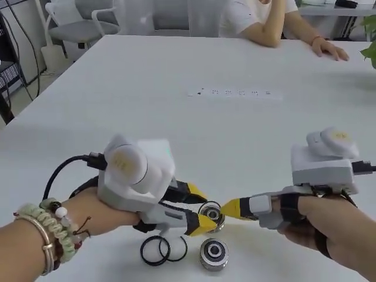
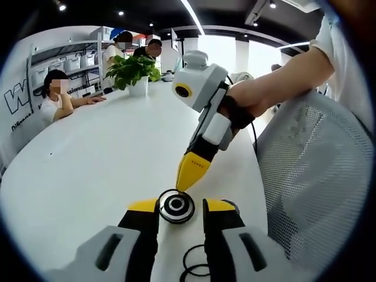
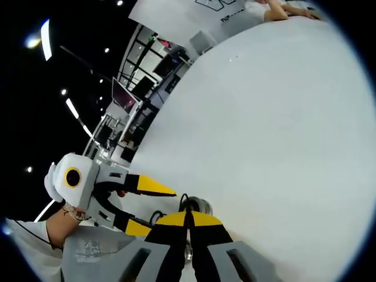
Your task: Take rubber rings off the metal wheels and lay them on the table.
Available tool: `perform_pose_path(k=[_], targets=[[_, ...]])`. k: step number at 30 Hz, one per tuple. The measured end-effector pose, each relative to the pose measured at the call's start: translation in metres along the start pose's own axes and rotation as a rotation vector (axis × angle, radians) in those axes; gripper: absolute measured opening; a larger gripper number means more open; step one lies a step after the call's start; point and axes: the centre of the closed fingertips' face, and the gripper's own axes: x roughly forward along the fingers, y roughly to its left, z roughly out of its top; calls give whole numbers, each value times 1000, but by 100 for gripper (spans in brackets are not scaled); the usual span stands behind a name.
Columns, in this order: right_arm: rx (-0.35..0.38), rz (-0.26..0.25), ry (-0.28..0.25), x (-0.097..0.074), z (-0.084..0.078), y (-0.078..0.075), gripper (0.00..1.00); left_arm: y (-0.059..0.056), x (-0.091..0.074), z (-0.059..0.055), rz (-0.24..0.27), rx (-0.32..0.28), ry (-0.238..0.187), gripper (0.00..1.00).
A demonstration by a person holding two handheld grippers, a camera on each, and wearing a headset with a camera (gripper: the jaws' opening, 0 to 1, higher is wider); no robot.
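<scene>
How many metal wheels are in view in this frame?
2. One wheel sits between the jaws of the left tool. The second wheel lies on the table, closer to the camera, beside loose rings. Others may be hidden.

The table [image 1: 176, 88] is being overlooked from above; one wheel [image 2: 177, 207] is being framed closely by opposing gripper views.

Broad white bench [image 1: 147, 76] runs back to a grey office chair [image 1: 73, 23], upper left of the head view.
</scene>
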Motion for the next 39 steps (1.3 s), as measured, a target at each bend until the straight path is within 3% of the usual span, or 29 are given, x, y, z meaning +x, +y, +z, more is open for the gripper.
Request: perform_pose_path(k=[3,6,9,12,14,16,20,28,32,39], targets=[[-3,0,-3,-1,1,1,0,2,-6,8,1,-14,-16,33],[-8,0,-5,-2,1,2,0,-1,-13,14,-13,-44,-6,36],[-15,1,-7,-3,3,3,0,-4,-20,25,-23,-1,-26,38],[-20,4,-11,-4,4,5,0,-6,-30,34,-33,-2,-20,42],[-27,6,-15,-5,6,7,0,-9,-34,36,-46,-5,-18,42],[-35,8,-19,-6,8,8,0,-15,-42,37,-59,30,-5,43],[-47,13,-25,-9,10,11,0,-19,-55,38,-46,55,9,49],[-73,15,-25,-10,11,16,0,-17,-98,38,49,42,-25,60],[-98,13,-18,-9,11,19,0,-16,-120,38,104,26,-69,70],[-157,2,-5,-11,11,23,0,-16,-153,28,196,-18,-93,73]])
